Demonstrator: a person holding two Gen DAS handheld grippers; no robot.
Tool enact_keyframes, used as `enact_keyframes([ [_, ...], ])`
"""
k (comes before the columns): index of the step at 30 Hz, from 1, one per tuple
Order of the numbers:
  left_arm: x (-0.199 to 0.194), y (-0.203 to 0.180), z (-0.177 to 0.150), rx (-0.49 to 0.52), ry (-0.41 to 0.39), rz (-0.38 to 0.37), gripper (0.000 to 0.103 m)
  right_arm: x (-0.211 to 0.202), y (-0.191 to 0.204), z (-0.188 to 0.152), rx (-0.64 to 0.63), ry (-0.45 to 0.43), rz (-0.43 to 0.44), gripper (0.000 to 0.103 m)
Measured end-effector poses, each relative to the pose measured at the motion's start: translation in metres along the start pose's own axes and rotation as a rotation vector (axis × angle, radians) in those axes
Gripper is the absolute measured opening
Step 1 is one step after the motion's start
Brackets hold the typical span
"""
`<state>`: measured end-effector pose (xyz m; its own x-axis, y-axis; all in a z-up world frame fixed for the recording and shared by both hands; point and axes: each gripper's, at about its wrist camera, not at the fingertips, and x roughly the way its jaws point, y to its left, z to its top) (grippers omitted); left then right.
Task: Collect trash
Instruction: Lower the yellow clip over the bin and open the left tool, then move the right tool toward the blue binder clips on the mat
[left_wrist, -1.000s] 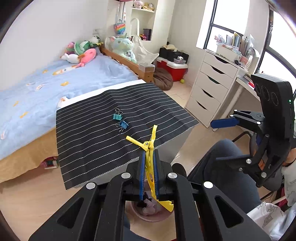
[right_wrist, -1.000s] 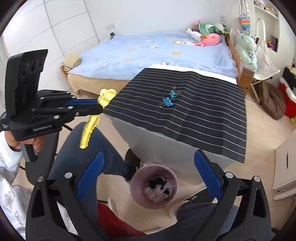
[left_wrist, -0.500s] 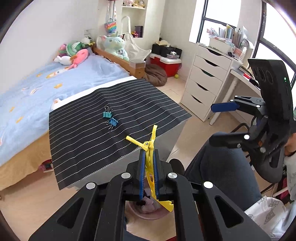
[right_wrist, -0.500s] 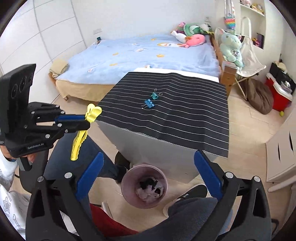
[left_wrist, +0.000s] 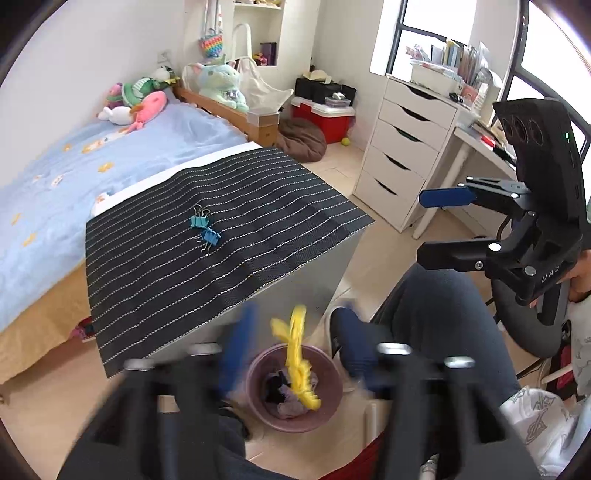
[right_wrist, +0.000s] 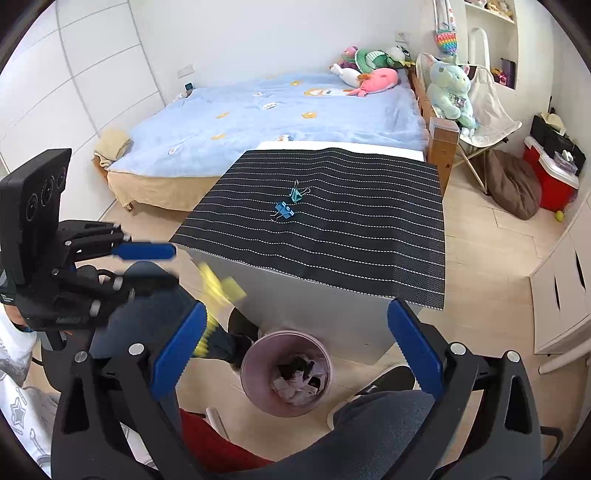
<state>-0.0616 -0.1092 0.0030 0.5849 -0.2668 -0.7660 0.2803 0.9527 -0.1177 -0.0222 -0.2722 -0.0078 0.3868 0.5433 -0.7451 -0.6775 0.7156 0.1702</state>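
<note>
My left gripper (left_wrist: 293, 321) hangs over the pink bin (left_wrist: 255, 369), motion-blurred, with its jaws opening. The yellow plastic clip (left_wrist: 295, 354) is loose between the fingers, clear of both pads, and hangs just above the bin's crumpled trash. In the right wrist view the same clip (right_wrist: 221, 288) is a yellow blur below the left gripper (right_wrist: 173, 266). My right gripper (right_wrist: 295, 314) is open and empty above the bin (right_wrist: 251, 354). A teal binder clip (left_wrist: 200, 221) and a blue binder clip (left_wrist: 210, 236) lie on the striped mat (left_wrist: 147, 277).
The mat covers a white table beside a blue bed (right_wrist: 277, 110). A person's dark-trousered legs (left_wrist: 443, 314) sit by the bin. White drawers (left_wrist: 399, 155) and a desk stand right; a red cooler (left_wrist: 325, 118) and a brown beanbag (left_wrist: 303, 138) lie behind.
The left jaws, which were shut on the yellow clip, have sprung apart and the clip has slipped down toward the bin. The right gripper stays open.
</note>
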Motion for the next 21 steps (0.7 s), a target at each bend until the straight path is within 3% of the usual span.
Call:
enact_keyframes([
  [2, 0.000, 0.002, 0.000, -0.009, -0.008, 0.020, 0.088, 0.000, -0.001, 0.000, 0.000, -0.001, 0.002, 0.097],
  [5, -0.001, 0.004, 0.000, -0.012, -0.022, 0.041, 0.094, 0.001, 0.000, -0.001, -0.002, 0.001, 0.002, 0.097],
  [12, -0.001, 0.014, -0.002, -0.039, -0.033, 0.102, 0.095, 0.007, 0.006, -0.002, -0.009, 0.004, 0.019, 0.099],
  [21, -0.003, 0.027, -0.002, -0.076, -0.053, 0.129, 0.095, 0.012, 0.013, 0.001, -0.036, -0.021, 0.017, 0.099],
])
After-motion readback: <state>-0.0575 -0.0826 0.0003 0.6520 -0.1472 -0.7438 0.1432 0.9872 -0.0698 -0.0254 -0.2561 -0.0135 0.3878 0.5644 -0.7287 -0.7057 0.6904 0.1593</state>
